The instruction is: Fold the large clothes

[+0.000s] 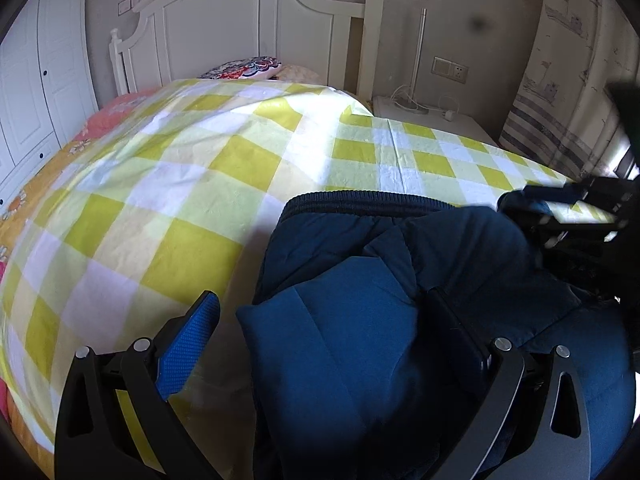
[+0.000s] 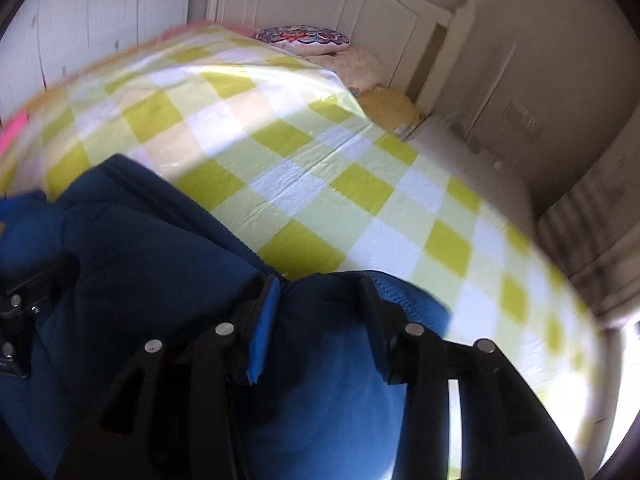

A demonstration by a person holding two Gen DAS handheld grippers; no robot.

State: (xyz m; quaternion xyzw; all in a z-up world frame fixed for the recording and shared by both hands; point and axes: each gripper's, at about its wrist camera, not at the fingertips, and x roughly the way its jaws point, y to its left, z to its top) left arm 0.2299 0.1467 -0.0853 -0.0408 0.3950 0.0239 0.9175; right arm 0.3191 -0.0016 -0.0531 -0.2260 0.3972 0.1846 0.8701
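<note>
The blue padded jacket (image 1: 360, 300) lies on the checked bed cover (image 1: 160, 184) at the lower right of the frame, right under both tools: the left tool (image 1: 320, 320) and right tool (image 2: 316, 308) stand apart, holding nothing.

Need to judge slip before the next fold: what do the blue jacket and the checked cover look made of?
Blue jacket: apparently padded synthetic shell, matte and puffy, with a ribbed knit band.
Checked cover: probably thin plastic-coated sheet; it shows glossy glare and sharp fold creases.
</note>
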